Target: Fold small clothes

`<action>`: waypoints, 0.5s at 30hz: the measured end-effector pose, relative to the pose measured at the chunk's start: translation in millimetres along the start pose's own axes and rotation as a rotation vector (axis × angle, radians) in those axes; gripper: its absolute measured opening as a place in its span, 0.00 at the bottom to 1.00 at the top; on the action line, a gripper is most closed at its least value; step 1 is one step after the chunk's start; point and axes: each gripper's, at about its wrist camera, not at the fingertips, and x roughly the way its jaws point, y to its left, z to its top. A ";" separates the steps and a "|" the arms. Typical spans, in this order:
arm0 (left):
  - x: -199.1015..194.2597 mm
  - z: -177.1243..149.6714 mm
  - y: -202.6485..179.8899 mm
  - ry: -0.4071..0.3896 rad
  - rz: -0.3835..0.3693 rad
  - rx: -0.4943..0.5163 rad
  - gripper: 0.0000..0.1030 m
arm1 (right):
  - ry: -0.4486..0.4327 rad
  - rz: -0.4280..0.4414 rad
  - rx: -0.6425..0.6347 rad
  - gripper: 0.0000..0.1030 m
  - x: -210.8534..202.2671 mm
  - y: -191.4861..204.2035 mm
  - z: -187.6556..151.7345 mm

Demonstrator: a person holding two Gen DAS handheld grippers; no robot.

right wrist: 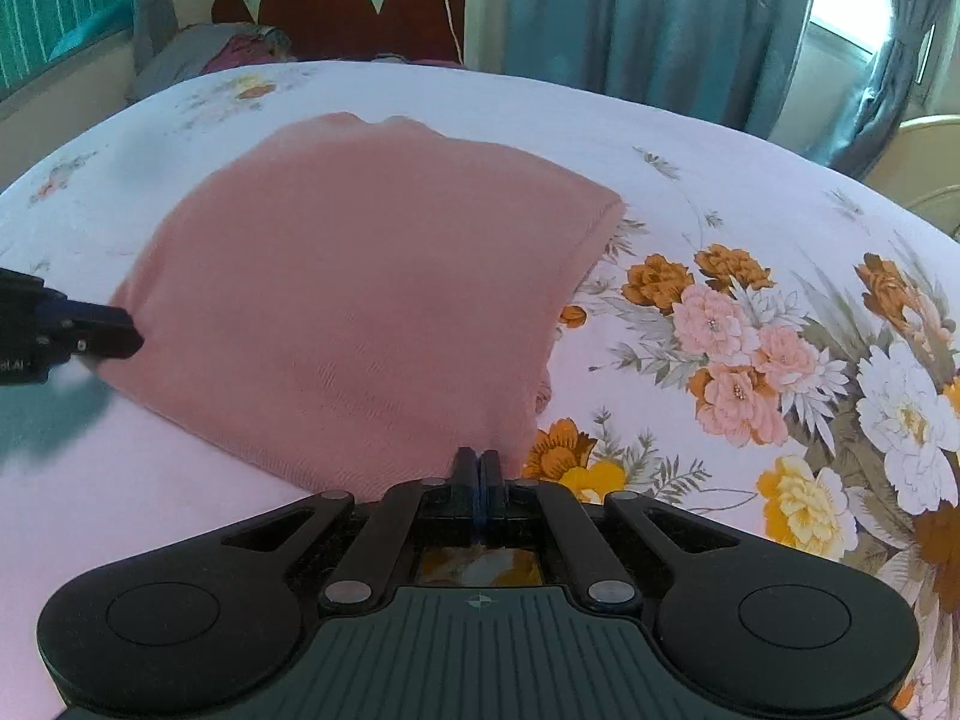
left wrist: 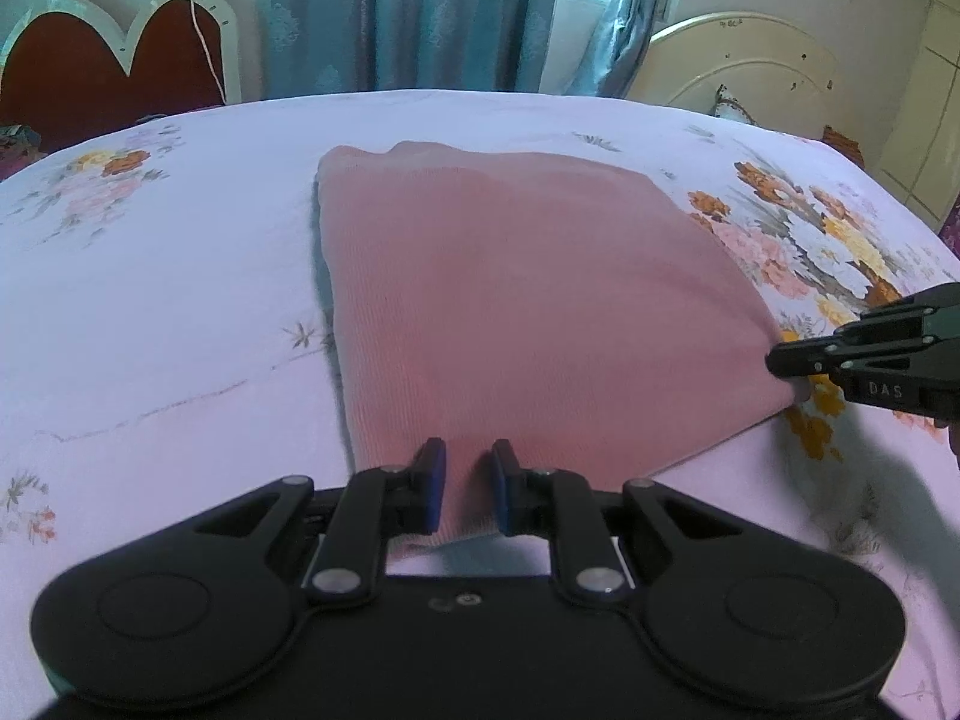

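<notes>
Left gripper: the blue-padded fingers stand a narrow gap apart, and a pinched ridge of the pink knit garment runs up between them at its near left corner; the pads press on the fabric, so this counts as a grasp. Right gripper: the two fingers are clamped fully together, with the garment's near right corner caught at their tips; the left wrist view shows the same gripper's black tip meeting that corner and a small bit of pink cloth gathered at it. The garment is a dusty pink, fine-ribbed knit piece, folded into a rough four-sided shape. It lies flat in the middle of the bed on a pale lilac floral bedsheet, with its near edge drawn between the two grippers. Its far edge shows two soft bumps. The right side edge is doubled over, layers visible. Orange, pink and white printed flowers lie just beside the garment's right edge.
</notes>
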 end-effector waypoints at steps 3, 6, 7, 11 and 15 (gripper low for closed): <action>0.4 -1.6 -2.4 -0.006 0.015 -0.007 0.16 | -0.024 -0.003 0.029 0.00 3.2 -2.3 -1.9; -1.5 -1.8 -6.9 -0.005 0.035 -0.009 0.16 | -0.024 0.002 0.064 0.00 2.1 -7.6 -2.4; -5.2 -0.9 -8.4 -0.008 0.035 -0.015 0.16 | -0.018 0.006 0.076 0.00 -1.7 -8.0 -1.7; -35.6 -6.6 -22.0 -0.060 0.022 -0.025 0.16 | -0.084 0.053 0.151 0.00 -44.3 -9.4 -4.9; -69.2 -17.0 -40.6 -0.109 0.015 -0.061 0.24 | -0.136 0.060 0.165 0.00 -88.1 -8.9 -14.5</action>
